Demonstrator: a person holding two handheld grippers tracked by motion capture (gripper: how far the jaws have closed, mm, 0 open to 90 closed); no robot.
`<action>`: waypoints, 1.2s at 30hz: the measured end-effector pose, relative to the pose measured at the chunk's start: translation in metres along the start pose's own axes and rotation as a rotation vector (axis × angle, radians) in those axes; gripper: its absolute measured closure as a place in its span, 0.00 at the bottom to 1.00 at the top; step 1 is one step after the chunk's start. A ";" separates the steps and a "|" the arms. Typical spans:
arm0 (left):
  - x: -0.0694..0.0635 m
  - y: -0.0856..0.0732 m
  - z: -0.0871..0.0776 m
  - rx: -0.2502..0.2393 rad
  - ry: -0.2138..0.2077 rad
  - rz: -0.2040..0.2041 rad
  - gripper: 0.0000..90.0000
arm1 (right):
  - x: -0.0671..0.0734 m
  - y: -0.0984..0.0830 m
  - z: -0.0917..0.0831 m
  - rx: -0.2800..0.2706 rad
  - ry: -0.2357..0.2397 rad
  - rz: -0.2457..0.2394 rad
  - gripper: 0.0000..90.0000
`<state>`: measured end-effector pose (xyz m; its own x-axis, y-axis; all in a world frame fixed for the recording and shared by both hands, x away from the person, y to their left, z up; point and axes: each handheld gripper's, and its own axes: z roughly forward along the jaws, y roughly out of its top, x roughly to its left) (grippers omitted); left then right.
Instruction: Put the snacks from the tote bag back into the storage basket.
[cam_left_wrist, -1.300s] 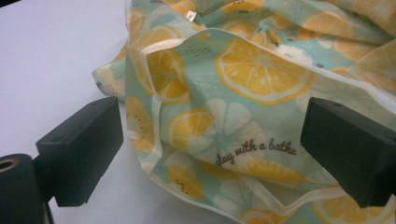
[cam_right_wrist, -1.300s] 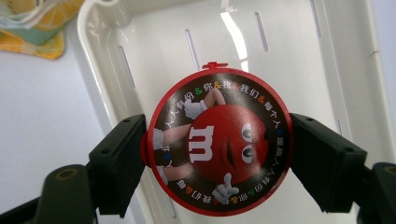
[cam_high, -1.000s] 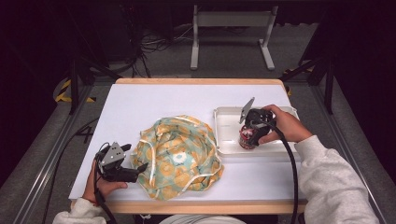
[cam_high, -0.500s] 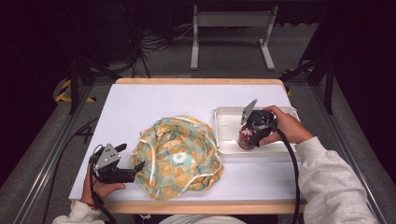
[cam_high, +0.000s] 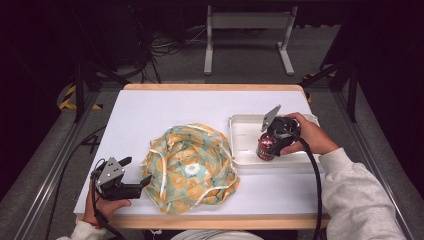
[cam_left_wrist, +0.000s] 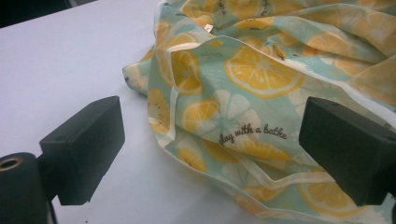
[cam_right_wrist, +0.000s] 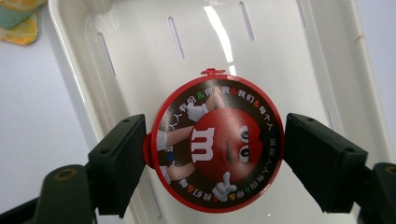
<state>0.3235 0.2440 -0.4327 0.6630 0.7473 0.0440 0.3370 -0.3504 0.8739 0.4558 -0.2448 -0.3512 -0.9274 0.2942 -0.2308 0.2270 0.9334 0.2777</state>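
The red candy tin (cam_right_wrist: 215, 141) stands in the white tray (cam_right_wrist: 327, 70), clamped by the right gripper (cam_right_wrist: 215, 158)'s jaws; the left gripper (cam_left_wrist: 210, 154)'s gape wide.

Bright overhead light floods the white worktop (cam_high: 165, 115) while the surrounding room sinks into darkness. A glare streak crosses the white tray (cam_right_wrist: 219, 32); near jaws in both gripper views blur softly.

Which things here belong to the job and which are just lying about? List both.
Job: red candy tub, gripped by the right gripper; white tray beneath it; lemon-print bag before the open left gripper.
Lying about: floor cables; metal stand behind the table.
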 end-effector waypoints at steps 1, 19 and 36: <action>0.000 0.000 0.001 0.007 0.000 0.006 0.08 | 0.001 0.000 -0.002 -0.009 -0.004 -0.002 0.26; 0.003 -0.005 0.006 0.037 -0.006 -0.006 0.08 | 0.005 -0.008 -0.022 -0.126 -0.047 0.098 0.27; 0.005 -0.004 0.008 0.041 -0.018 -0.009 0.08 | 0.016 -0.030 -0.034 -0.209 -0.088 0.136 0.22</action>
<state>0.3308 0.2448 -0.4401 0.6720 0.7400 0.0271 0.3695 -0.3669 0.8537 0.4239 -0.2748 -0.3316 -0.8610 0.4395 -0.2560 0.2730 0.8240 0.4966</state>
